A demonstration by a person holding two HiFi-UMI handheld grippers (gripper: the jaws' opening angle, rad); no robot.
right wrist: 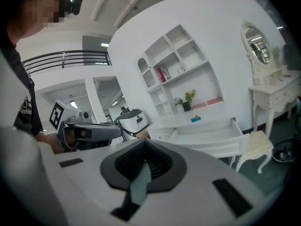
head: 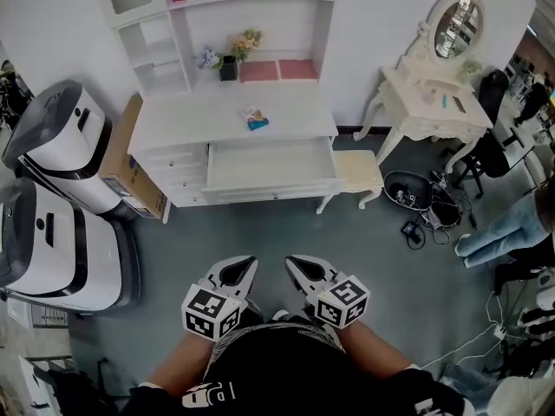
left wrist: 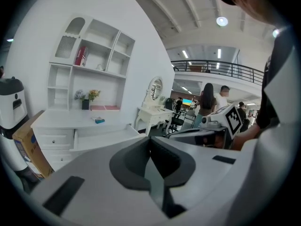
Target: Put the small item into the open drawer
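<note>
A small blue and white item [head: 255, 120] lies on the white desk top [head: 191, 124], behind the open drawer [head: 270, 165] that is pulled out toward me. The same item [left wrist: 99, 120] [right wrist: 195, 118] and the drawer [left wrist: 101, 138] [right wrist: 207, 134] are seen far off in both gripper views. My left gripper [head: 242, 269] and right gripper [head: 300, 268] are held side by side close to my body, well short of the desk. Both have their jaws shut with nothing between them.
Two large white and grey machines [head: 56, 189] and a cardboard box [head: 130, 159] stand left of the desk. A small white stool [head: 357, 173], a dressing table with an oval mirror [head: 438, 85] and cables on the floor [head: 416, 206] are to the right. Shelves [head: 217, 7] rise behind the desk.
</note>
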